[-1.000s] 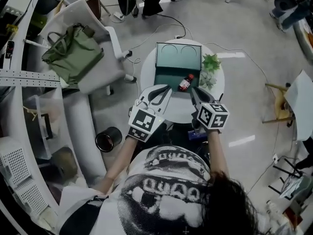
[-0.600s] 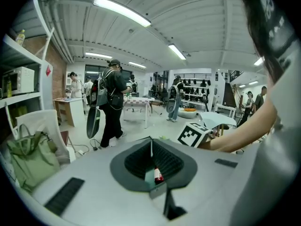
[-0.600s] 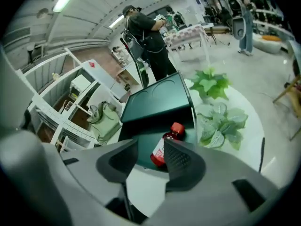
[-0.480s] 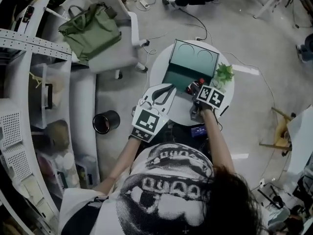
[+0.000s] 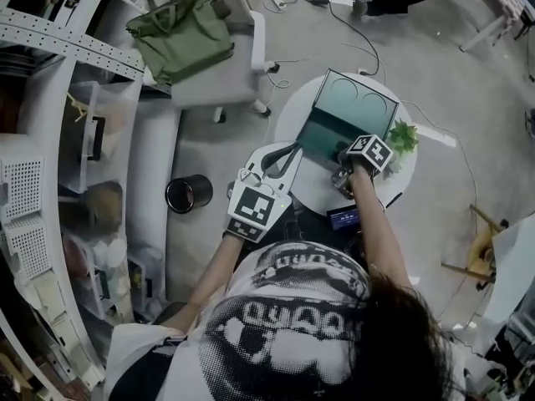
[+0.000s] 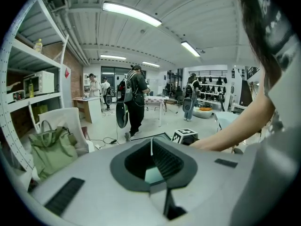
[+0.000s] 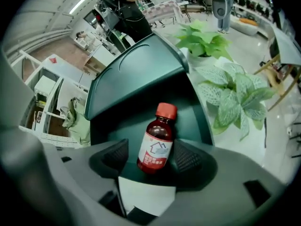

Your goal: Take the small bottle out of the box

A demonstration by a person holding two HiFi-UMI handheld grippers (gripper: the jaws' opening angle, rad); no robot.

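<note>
A small brown bottle [image 7: 157, 142] with a red cap and white label lies in the open dark green box [image 7: 136, 74], cap pointing toward the raised lid. My right gripper [image 7: 151, 157] is at the box's front. Its jaws are opening, with the bottle's lower half between the pads and a gap on the left side. In the head view the right gripper [image 5: 344, 151] covers the bottle at the box [image 5: 347, 107]. My left gripper [image 5: 280, 151] hovers at the table's left edge, its fingertips together with nothing in them; in its own view the gripper [image 6: 151, 145] points toward the box.
The box sits on a small round white table [image 5: 305, 182], with a leafy green plant [image 5: 404, 134] right of it. A white chair carrying a green bag [image 5: 184, 36] stands to the left, and a black bin [image 5: 185, 193] is on the floor. People stand in the room beyond.
My right gripper has moved forward from the table's front to the box and its jaws have spread around the bottle. The left gripper has stayed by the table's left edge.
</note>
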